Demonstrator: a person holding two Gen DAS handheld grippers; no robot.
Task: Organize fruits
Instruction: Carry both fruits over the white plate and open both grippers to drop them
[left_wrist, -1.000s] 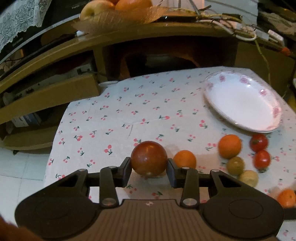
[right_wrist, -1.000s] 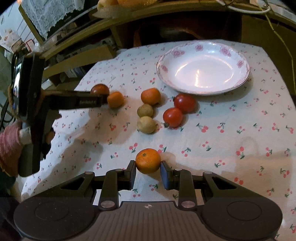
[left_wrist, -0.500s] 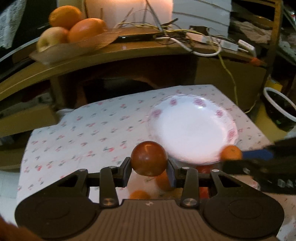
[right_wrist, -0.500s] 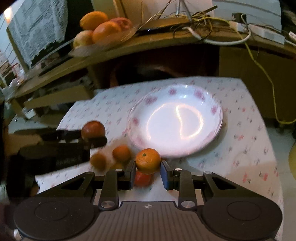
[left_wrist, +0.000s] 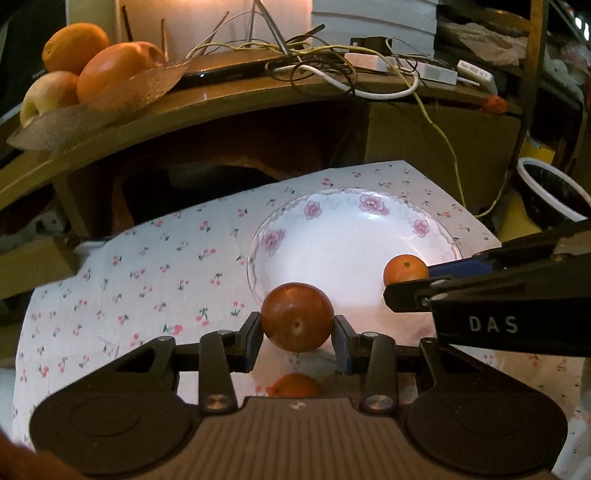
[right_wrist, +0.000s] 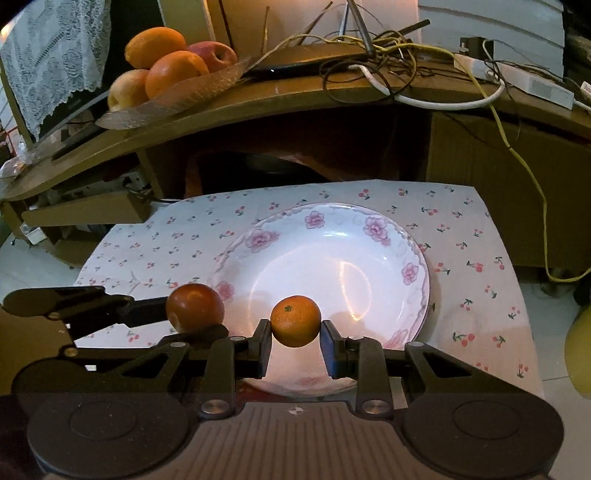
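Dark red-brown and glossy, a round tomato (left_wrist: 297, 316) with a small stem dimple is pinched between the fingers of the left gripper (left_wrist: 297, 334), raised over the near rim of a white plate (left_wrist: 343, 236) edged with pink flowers. Just to its right, the right gripper (right_wrist: 295, 334) pinches a small dimpled orange tangerine (right_wrist: 295, 320) above the same plate.

A: Anything legible on ur feed?

B: I'm reading "DAS", white caps, on the black body of the right gripper (left_wrist: 406, 275) crossing my left cam. Nothing else is showing readable txt.
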